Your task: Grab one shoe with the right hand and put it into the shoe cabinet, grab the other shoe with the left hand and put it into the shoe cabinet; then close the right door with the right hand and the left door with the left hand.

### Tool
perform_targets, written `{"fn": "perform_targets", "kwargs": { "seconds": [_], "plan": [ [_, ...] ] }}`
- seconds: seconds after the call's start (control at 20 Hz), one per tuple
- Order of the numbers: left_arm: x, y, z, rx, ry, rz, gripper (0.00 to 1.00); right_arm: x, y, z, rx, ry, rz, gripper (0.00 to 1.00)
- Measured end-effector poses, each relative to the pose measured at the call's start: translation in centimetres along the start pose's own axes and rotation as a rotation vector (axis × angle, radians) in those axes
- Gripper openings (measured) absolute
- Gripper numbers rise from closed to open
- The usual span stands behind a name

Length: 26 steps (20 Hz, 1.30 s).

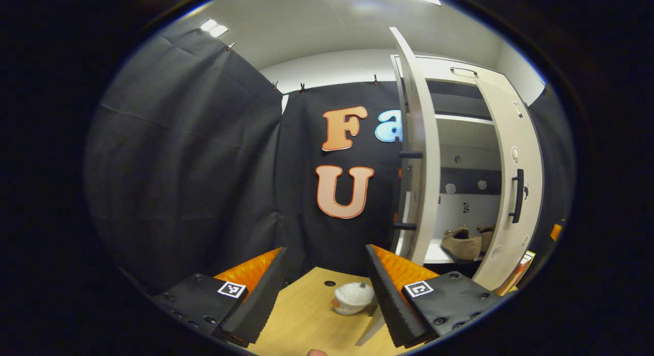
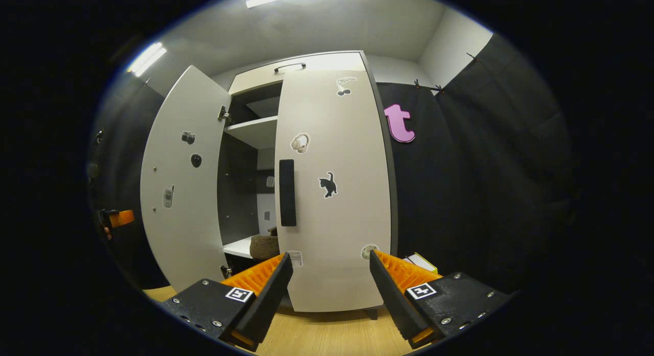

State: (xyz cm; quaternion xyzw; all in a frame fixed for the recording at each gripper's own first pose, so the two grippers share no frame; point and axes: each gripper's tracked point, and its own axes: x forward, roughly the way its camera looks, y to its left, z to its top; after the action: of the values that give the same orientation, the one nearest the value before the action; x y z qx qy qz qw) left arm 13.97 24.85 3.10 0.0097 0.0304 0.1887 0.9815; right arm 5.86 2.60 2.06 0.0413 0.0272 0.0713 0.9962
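A: Step in hand?
B: Door closing, by the look of it. Both shoes (image 1: pixel 461 243) already in the cabinet (image 2: pixel 255 131), on the low shelf at its front edge, side by side. Left door (image 1: pixel 416 157) swung wide, edge-on in the left gripper view. Right door (image 2: pixel 332 187) mostly shut, maybe slightly ajar; hard to tell.

A: Tool state, left to right?
B: Left gripper (image 1: pixel 324 289): fingers spread, nothing between them. Hovering over the bench (image 1: pixel 306 320), pointed at the booth wall left of the cabinet. Small white pot (image 1: pixel 352 298) on the bench just ahead, not part of the job. Right gripper (image 2: pixel 329 294): also spread, empty, squared up to the right door's face, near its lower edge.

A: Doors relative to the tools?
B: Left door ahead and to the right of the left gripper, well apart. Right door straight ahead of the right gripper, close; handle (image 2: pixel 287 192) above and left of the fingers.

A: Next move?
B: Probably push the right door flush if not seated. Then swing the left gripper right, get behind the left door's outer face, push it closed. Watch the shoe toes at the shelf edge.
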Motion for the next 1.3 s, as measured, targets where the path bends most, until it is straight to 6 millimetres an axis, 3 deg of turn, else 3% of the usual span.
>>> {"fn": "perform_targets", "kwargs": {
  "seconds": [0.35,0.65,1.0,1.3],
  "plan": [
    [4.4,-1.3,2.2,-0.026,-0.023,-0.057,0.96,-2.2,-2.7,-3.9,0.067,0.092,-0.06,0.94],
    [4.4,-2.5,2.3,0.0,-0.057,-0.07,0.94,-2.9,-4.4,-3.5,0.044,0.073,-0.103,0.93],
    [3.3,-4.7,2.5,-0.028,-0.055,-0.125,0.96,-2.5,-4.0,-2.8,0.048,0.055,-0.082,0.93],
    [1.7,-9.7,2.2,-0.077,-0.034,-0.244,0.94,-3.0,-3.6,-2.5,0.031,0.048,-0.053,0.93]
  ]
}}
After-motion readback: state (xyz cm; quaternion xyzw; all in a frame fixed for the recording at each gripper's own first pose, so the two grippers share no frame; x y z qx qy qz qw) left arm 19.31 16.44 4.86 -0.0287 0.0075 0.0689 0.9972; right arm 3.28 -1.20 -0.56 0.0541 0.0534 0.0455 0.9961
